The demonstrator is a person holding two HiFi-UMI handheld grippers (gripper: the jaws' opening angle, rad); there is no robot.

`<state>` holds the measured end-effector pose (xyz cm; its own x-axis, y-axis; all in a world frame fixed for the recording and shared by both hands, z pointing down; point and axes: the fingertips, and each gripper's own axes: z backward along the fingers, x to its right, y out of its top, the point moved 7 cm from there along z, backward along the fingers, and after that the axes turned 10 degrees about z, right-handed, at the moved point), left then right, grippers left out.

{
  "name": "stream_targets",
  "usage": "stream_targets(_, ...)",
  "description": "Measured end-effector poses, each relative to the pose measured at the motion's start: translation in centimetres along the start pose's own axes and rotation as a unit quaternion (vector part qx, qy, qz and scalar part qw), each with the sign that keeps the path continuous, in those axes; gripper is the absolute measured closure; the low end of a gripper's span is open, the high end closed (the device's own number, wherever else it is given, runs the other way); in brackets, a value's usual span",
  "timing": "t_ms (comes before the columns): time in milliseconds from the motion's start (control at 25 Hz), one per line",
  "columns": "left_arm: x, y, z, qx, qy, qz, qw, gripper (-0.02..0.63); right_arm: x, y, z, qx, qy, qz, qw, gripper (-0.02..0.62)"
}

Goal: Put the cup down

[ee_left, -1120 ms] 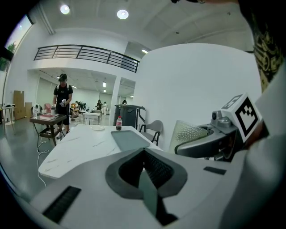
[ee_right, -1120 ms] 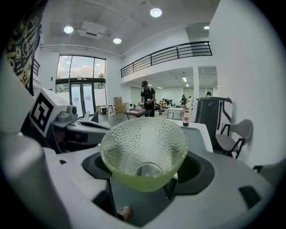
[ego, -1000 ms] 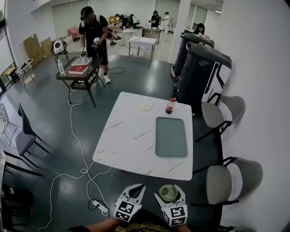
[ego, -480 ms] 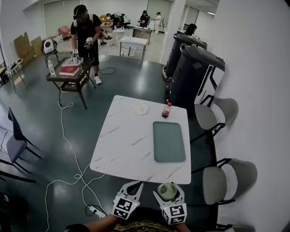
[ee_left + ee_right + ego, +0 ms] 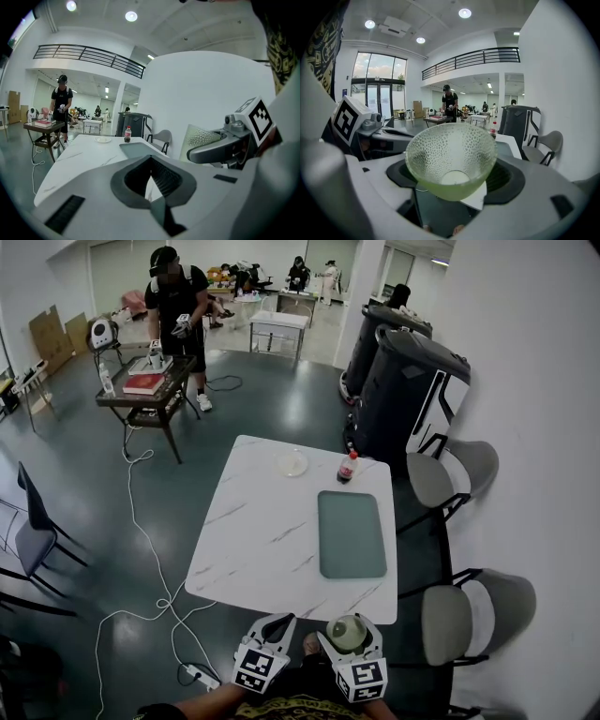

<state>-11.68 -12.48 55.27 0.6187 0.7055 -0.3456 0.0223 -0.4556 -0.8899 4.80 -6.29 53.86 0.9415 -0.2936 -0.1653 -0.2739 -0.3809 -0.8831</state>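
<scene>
The right gripper (image 5: 349, 638) is closed around a green dimpled glass cup (image 5: 346, 632), its two jaws pressed on the cup's lower wall from either side; in the right gripper view the cup (image 5: 451, 159) fills the gap between them, its mouth turned up and a little back toward the camera. Its long axis looks roughly upright in the head view. The marble table (image 5: 272, 540) lies at 12 o'clock from the cup. Its near edge is just ahead of the jaws, so the cup hangs short of the tabletop and not over it. The green tray (image 5: 352, 532) sits farther on at 12 o'clock, with a cola bottle (image 5: 348, 467) and a small plate (image 5: 292, 462) near the far edge. The left gripper (image 5: 277, 626) hangs just beside the cup at 9 o'clock, jaws slightly parted and holding nothing, so the right one is plainly the carrier. Compared with a second ago, the table's near edge has drawn a little closer to both grippers, while the hold on the cup looks unchanged.
</scene>
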Motion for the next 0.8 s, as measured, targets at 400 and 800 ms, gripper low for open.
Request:
stream_targets(400, 0.6, 1.8, -3.8, 0.008, 0.034, -0.001, 0.9994, 0.612, 4.6, 0.2, -2.4, 0.019, 0.031, 0.010, 0.999, 0.207)
stream_targets(800, 1.4, 3.5, -8.3, 0.009, 0.065, 0.001, 0.9978, 0.612, 9.9, 0.5, -4.7, 0.029, 0.055, 0.020, 0.998, 0.207)
